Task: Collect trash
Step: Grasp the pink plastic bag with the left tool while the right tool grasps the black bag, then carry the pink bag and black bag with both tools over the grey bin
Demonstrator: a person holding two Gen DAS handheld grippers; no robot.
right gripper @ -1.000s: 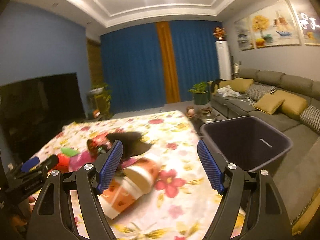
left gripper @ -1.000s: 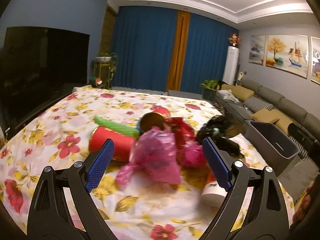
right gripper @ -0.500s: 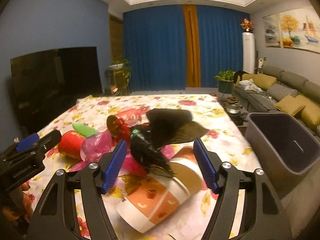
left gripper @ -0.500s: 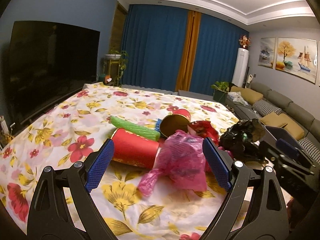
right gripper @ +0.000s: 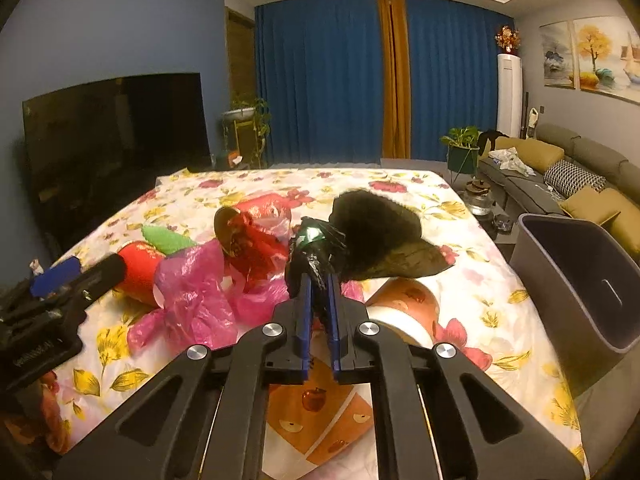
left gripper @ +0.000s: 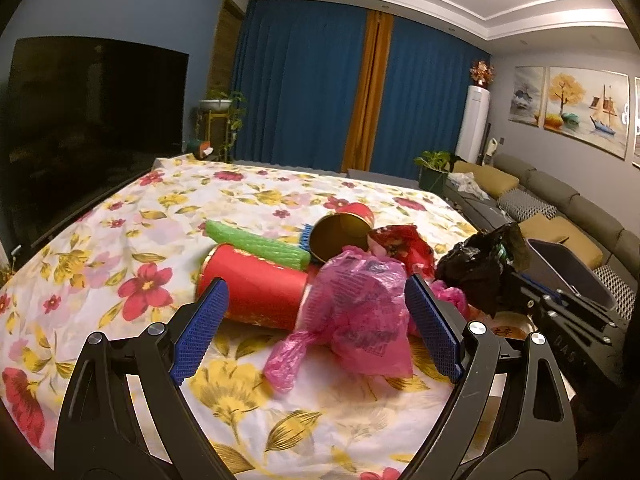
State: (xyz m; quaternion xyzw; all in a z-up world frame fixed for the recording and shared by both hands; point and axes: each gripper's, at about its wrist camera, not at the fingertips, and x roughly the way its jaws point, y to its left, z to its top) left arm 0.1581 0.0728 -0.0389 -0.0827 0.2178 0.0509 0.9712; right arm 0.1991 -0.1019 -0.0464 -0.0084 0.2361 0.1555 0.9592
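Note:
A heap of trash lies on the flowered tablecloth [left gripper: 120,240]. It holds a pink plastic bag [left gripper: 360,308], a red cup on its side [left gripper: 256,292], a green foam sleeve [left gripper: 256,244], a gold-lined can [left gripper: 340,236], a red wrapper [left gripper: 400,240] and a crumpled black plastic bag [right gripper: 376,236]. My left gripper [left gripper: 312,292] is open just short of the pink bag and the red cup. My right gripper [right gripper: 319,284] is closing its jaws, its pads pinching the near end of the black bag. An orange and white paper cup [right gripper: 400,308] lies under that gripper.
A dark grey bin [right gripper: 580,280] stands off the table's right edge, open at the top. A large TV [left gripper: 92,128] lines the left wall, and a sofa [left gripper: 560,208] runs along the right. Blue curtains hang behind. The cloth's far half is bare.
My right gripper swung in over the paper cup and its jaws came together on the black bag. The left gripper edged a little closer to the pink bag, still open.

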